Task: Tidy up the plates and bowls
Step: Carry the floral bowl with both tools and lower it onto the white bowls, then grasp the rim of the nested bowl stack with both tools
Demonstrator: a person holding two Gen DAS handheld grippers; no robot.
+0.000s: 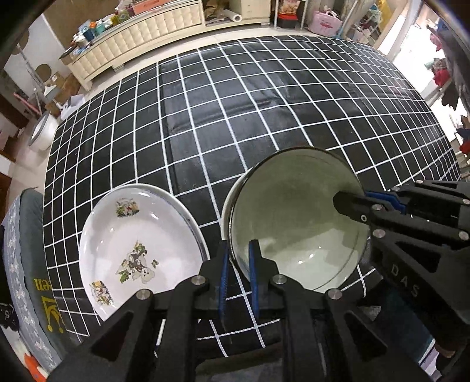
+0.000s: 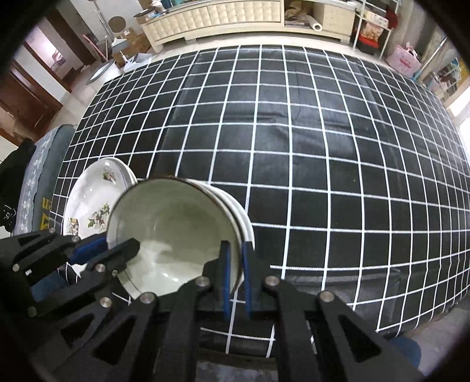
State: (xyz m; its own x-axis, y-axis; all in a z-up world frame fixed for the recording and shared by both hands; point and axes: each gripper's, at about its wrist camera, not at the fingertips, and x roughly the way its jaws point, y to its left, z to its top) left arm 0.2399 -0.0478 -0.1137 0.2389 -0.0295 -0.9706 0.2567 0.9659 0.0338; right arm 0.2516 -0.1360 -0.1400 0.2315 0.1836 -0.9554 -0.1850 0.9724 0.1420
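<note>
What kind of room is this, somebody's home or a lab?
Most likely a lived-in home, perhaps a living room. A long cream cabinet heaped with clutter lines the far wall, a pink bag sits on the floor, and patterned plates lie on a checked tablecloth.

A black white-gridded tablecloth (image 1: 235, 102) carries stacked plates (image 1: 138, 244) and, seemingly, bowls (image 1: 296, 223).
</note>
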